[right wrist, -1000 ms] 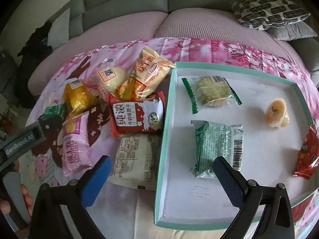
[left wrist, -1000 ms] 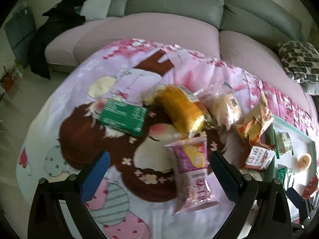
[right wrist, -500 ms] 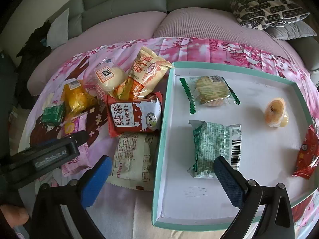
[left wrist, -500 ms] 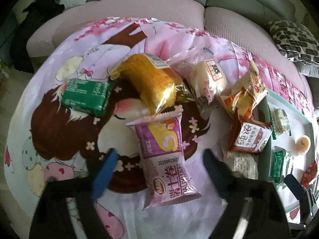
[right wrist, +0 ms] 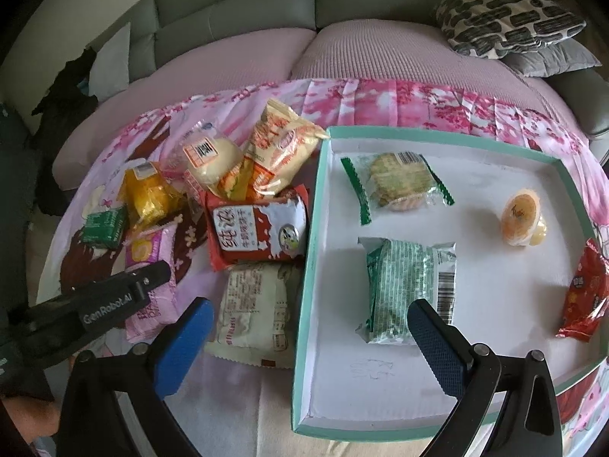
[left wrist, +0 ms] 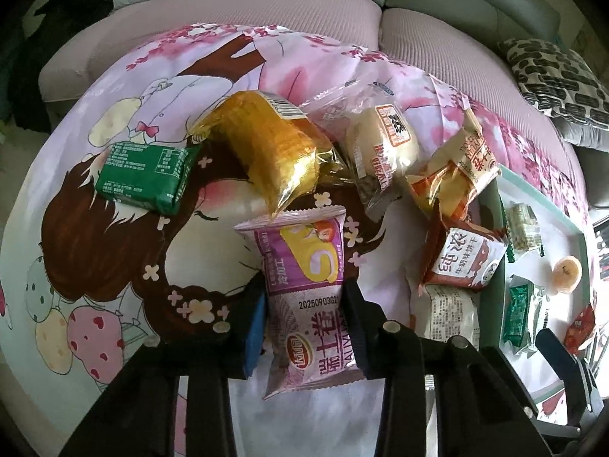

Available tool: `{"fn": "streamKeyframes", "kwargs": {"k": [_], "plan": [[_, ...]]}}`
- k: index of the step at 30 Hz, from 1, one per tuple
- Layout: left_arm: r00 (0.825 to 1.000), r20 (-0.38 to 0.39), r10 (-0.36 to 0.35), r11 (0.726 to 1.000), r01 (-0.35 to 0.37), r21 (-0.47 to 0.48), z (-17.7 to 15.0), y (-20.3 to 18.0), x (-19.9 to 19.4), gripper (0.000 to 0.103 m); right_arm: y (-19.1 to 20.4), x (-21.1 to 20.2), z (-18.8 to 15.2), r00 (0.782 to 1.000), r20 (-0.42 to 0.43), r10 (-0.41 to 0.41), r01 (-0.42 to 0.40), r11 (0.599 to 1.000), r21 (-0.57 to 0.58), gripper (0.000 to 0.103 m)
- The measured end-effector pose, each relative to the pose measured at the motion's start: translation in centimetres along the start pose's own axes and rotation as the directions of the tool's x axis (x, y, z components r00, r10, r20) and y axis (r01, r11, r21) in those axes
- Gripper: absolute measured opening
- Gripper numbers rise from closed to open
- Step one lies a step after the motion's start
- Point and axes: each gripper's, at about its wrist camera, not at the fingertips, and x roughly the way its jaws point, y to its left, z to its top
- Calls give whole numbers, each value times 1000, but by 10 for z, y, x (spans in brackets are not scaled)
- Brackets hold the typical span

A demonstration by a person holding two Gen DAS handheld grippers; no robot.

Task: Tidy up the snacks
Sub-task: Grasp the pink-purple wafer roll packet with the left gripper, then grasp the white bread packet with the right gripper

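Note:
My left gripper [left wrist: 304,308] has closed on a pink snack packet [left wrist: 308,297] lying on the patterned cloth; both jaws press its sides. The packet and left gripper also show in the right wrist view [right wrist: 152,266]. Loose snacks lie beyond it: a green pack [left wrist: 146,171], a gold-wrapped cake [left wrist: 274,148], a bun [left wrist: 380,144], an orange bag [left wrist: 456,167], a red-and-white pack [left wrist: 464,259] and a white pack [right wrist: 255,304]. My right gripper [right wrist: 308,327] is open and empty above the near left edge of the teal-rimmed tray [right wrist: 310,266].
The tray holds a clear cracker pack [right wrist: 396,182], a green pack [right wrist: 407,285], an orange jelly cup [right wrist: 521,217] and a red packet [right wrist: 586,293]. A grey-and-pink sofa [right wrist: 342,49] with a patterned cushion [right wrist: 506,19] stands behind the table.
My left gripper moved forward and down over the pink packet and its jaws closed on it. My right gripper stayed open over the tray edge.

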Motion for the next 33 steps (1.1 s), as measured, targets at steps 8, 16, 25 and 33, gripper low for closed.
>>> {"fn": "streamKeyframes", "kwargs": {"k": [8,16,25,33], "plan": [[1000,1,8,1000,-8,-24,0,7,-2,40,7,-8,1,998,33,57,-56,998,-13,102],[1000,-8,9,1000,-9,-27,-1,12,-2,40,14,-12,2,991,48,121,-120,992,-28,90],[1000,-7,24,998,-24,-58,0,27,-3,41,32,-9,-3,987,34,159,-155,983,-100,71],[1000,-6,13,998,-13,-65,-2,32,-5,41,39,7,-9,993,-26,118,-120,985,-124,66]]}}
